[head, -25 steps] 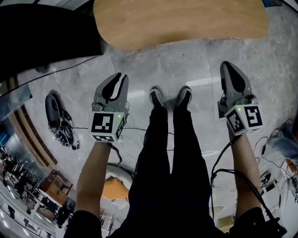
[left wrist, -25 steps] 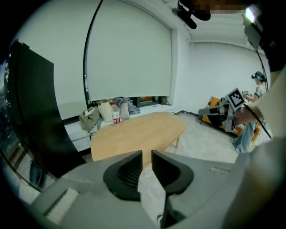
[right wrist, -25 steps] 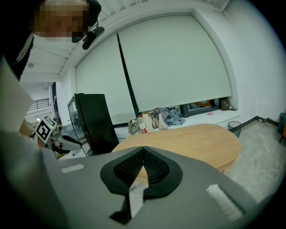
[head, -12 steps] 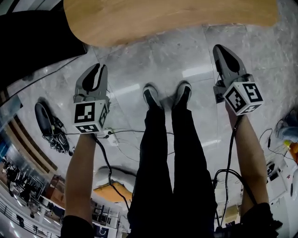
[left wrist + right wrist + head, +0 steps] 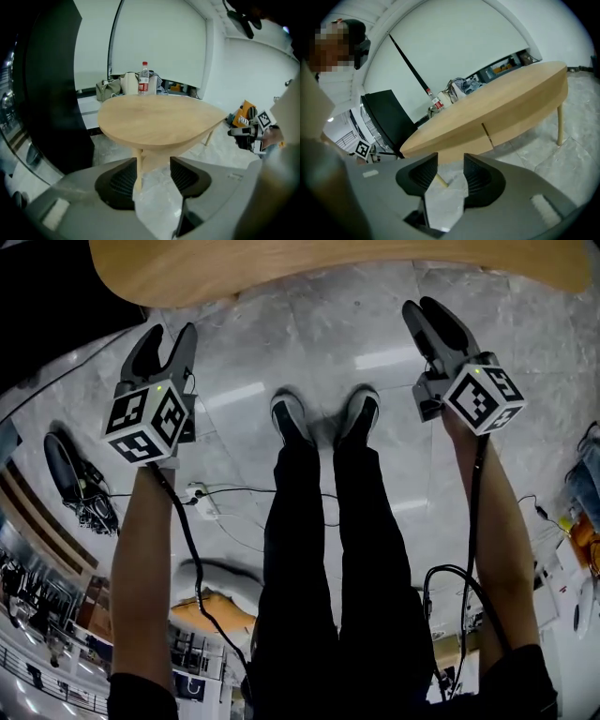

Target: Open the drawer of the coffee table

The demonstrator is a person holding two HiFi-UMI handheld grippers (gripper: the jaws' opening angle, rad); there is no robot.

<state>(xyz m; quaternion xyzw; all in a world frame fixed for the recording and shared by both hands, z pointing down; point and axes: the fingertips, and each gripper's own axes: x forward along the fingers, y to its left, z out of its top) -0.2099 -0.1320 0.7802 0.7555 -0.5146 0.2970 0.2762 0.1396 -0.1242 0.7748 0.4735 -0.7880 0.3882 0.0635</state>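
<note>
Black trousers (image 5: 328, 549), black shoes (image 5: 289, 418) edged white — short black sleeves (image 5: 141, 697), forearms bare.

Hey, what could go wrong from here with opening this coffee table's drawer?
The coffee table shows only a thin seam in its apron, with no handle visible, so a grip there may slip. Cables lie on the floor near the shoes: stepping back might snag them.
</note>
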